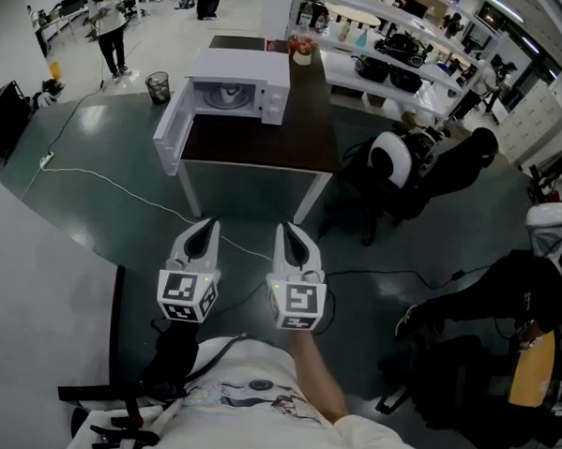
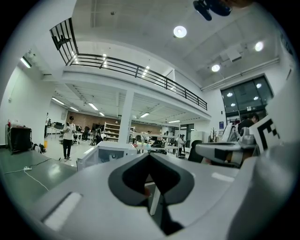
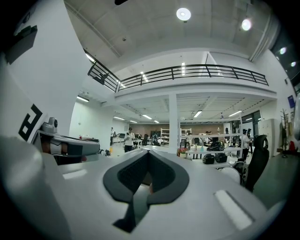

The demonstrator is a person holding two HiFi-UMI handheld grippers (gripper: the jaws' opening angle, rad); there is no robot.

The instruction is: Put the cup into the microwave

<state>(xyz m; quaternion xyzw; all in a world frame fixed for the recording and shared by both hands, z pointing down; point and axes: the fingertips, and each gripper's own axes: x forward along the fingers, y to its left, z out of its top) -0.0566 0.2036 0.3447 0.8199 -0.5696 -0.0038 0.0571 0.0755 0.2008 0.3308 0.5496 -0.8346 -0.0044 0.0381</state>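
Note:
A white microwave [image 1: 236, 90] stands on a dark brown table [image 1: 310, 126] ahead of me, its door [image 1: 171, 133] swung open to the left. A small pale cup with red on top [image 1: 302, 49] sits at the table's far end, right of the microwave. My left gripper [image 1: 210, 225] and right gripper [image 1: 285, 228] hang side by side well short of the table, both pointing at it. Each is shut with nothing between its jaws. In the left gripper view the microwave [image 2: 110, 152] shows just beyond the left gripper [image 2: 150, 154]. The right gripper [image 3: 149, 152] points level towards the far shelves.
A black and white office chair [image 1: 397, 164] stands at the table's right. A white cable [image 1: 105, 180] runs across the floor at left, near a wire bin [image 1: 158, 86]. Shelving [image 1: 393, 56] stands at the back right. A person [image 1: 109, 17] stands far off; another sits at right [image 1: 542, 270].

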